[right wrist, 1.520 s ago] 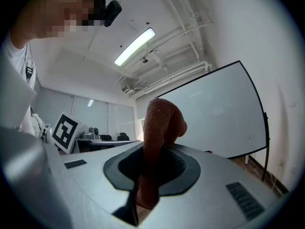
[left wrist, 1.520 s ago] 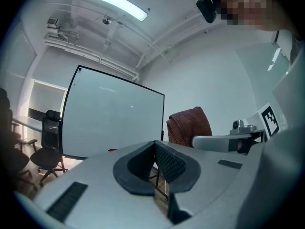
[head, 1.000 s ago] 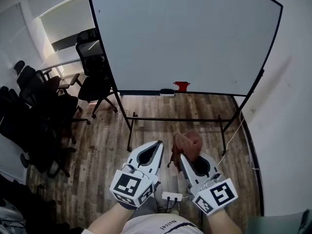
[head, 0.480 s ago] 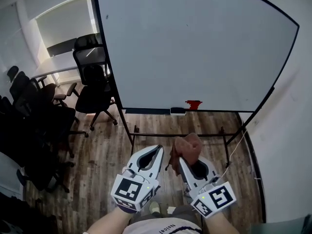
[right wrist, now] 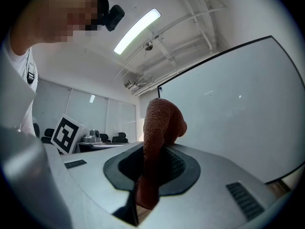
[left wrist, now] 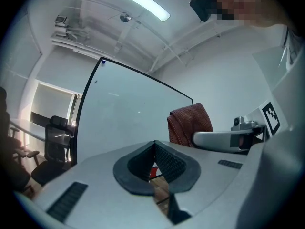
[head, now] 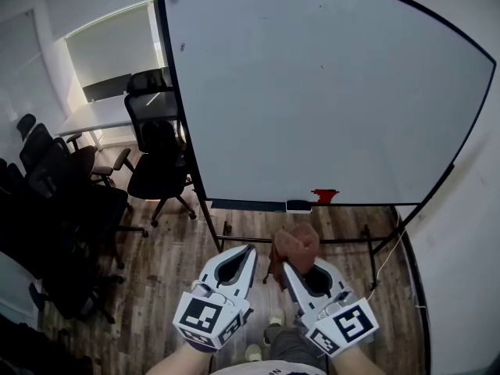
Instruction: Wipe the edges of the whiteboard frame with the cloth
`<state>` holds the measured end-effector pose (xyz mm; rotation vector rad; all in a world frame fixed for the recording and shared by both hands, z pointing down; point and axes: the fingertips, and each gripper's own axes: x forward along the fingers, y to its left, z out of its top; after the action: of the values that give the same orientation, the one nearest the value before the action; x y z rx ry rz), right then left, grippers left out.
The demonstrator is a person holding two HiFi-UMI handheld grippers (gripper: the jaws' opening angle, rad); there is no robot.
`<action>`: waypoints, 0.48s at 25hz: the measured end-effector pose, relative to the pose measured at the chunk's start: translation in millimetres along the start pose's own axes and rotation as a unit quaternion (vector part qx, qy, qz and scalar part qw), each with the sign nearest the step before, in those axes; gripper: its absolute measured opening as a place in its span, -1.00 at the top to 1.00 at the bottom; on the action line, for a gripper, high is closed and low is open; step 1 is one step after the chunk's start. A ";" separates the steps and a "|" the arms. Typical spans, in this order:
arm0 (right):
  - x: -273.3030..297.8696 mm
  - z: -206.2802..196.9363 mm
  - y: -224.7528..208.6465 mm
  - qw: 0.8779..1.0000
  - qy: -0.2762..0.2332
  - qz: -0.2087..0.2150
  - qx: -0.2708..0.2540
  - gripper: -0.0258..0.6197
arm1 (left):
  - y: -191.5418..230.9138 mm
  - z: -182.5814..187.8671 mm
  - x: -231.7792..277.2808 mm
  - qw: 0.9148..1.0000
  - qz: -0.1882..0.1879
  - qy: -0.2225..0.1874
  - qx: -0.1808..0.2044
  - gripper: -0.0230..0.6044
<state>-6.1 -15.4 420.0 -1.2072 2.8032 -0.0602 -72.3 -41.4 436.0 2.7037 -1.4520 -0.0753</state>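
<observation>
Head view: my right gripper [head: 287,269] pinches the brown cloth [head: 297,244] tight between its jaws. The cloth bunches above them, just short of the whiteboard frame [head: 250,205] and its lower edge. My left gripper [head: 248,250] is closed on nothing, its tips meeting. Bare wood floor [head: 180,248] lies before the stand, and office chairs [head: 156,155] crowd the board's left edge.

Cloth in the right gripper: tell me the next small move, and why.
Probably reach the right gripper forward until the cloth meets the whiteboard frame at its bottom edge. The jaws are shut on the cloth, but it is held short of the frame, touching nothing; the left gripper is shut and empty.
</observation>
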 end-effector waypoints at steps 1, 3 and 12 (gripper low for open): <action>9.5 1.6 -4.9 1.000 -0.003 0.005 -0.001 0.72 | 8.0 2.4 6.2 1.000 0.004 -0.001 0.002 0.90; 29.1 5.5 -14.8 1.000 -0.006 0.017 -0.007 0.72 | 23.9 7.5 20.3 1.000 0.010 -0.003 0.005 0.90; 122.3 53.6 -84.6 0.995 -0.039 0.084 -0.043 0.72 | 82.6 50.8 114.7 0.999 0.038 -0.017 0.030 0.90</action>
<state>-23.3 -162.5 364.6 -0.9619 2.8514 0.1182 -81.5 -184.6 391.4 2.7028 -1.5906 -0.0758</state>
